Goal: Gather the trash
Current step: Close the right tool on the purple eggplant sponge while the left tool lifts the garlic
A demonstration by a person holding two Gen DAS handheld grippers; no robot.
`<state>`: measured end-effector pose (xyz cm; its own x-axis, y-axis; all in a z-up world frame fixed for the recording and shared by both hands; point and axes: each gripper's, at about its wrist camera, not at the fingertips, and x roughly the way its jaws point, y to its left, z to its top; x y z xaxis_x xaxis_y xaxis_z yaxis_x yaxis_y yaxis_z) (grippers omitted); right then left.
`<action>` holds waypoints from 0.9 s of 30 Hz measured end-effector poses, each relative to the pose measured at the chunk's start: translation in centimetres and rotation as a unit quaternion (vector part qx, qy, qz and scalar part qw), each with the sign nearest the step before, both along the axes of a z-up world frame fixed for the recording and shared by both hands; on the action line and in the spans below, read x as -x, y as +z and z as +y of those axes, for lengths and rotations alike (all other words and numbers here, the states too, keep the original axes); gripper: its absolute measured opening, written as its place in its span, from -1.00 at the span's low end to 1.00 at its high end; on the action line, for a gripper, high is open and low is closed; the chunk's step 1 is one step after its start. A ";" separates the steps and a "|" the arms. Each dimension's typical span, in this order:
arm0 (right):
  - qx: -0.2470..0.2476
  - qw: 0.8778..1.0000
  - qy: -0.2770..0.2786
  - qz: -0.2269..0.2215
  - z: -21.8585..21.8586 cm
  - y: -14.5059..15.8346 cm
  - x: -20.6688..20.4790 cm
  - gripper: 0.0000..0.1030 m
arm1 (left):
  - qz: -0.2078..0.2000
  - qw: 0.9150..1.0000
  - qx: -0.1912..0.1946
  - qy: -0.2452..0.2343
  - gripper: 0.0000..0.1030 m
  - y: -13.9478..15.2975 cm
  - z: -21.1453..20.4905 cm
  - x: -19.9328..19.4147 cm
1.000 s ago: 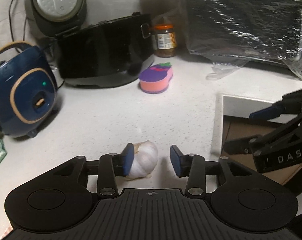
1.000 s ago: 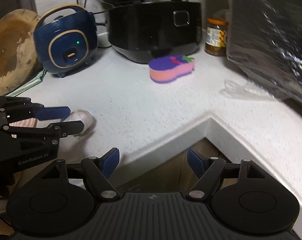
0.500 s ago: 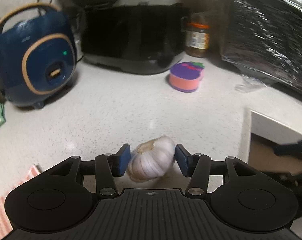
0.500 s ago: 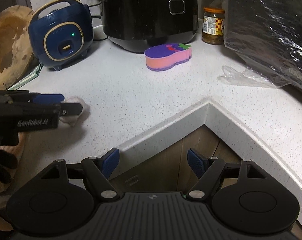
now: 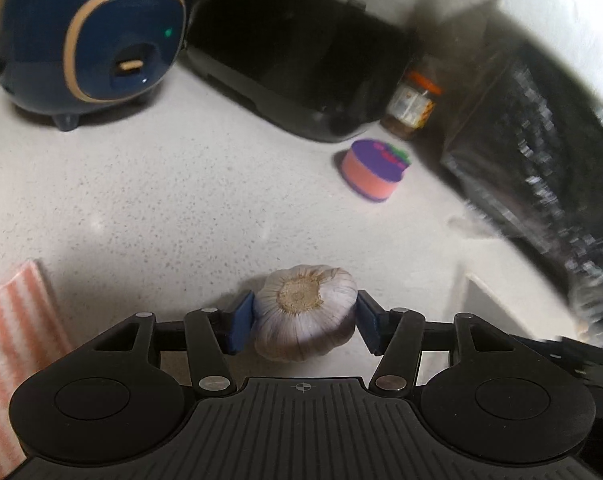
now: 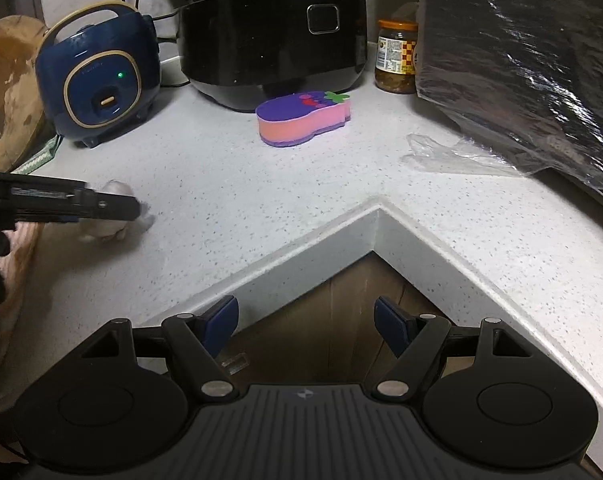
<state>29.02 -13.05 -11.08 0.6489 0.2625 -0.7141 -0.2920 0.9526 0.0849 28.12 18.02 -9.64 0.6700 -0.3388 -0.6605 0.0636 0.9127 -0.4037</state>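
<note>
A white garlic bulb (image 5: pixel 307 312) sits between both blue pads of my left gripper (image 5: pixel 305 322), root end towards the camera, just above the speckled white counter (image 5: pixel 181 200). The left gripper is shut on it. In the right wrist view the left gripper (image 6: pixel 101 210) shows at the left edge with the blurred bulb (image 6: pixel 117 216) in it. My right gripper (image 6: pixel 305 320) is open and empty, hovering off the counter's inner corner (image 6: pixel 377 208). A crumpled clear plastic wrapper (image 6: pixel 441 152) lies on the counter at the right.
A blue rice cooker (image 6: pixel 97 76), a black cooker (image 6: pixel 273 36), a jar (image 6: pixel 397 56) and a pink-purple sponge (image 6: pixel 301 120) stand at the back. A black foil bag (image 6: pixel 521 52) fills the right. A striped cloth (image 5: pixel 13 320) lies at the left.
My left gripper closed on the garlic bulb and swung left, lifting it slightly. The right gripper drew back a little and stayed open.
</note>
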 end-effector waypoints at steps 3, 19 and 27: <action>0.010 1.000 0.010 -0.010 0.7 0.4 -0.9 0.47 | -0.012 1.000 0.013 -0.021 0.16 1.5 2.0 1.6; 0.020 0.998 0.043 -0.045 5.1 2.8 -7.1 0.47 | -0.017 0.997 0.016 0.072 0.16 -1.7 9.8 8.9; 0.027 0.996 0.067 -0.046 6.6 2.3 -7.3 0.47 | -0.025 0.998 0.008 0.060 0.16 -1.8 7.7 11.7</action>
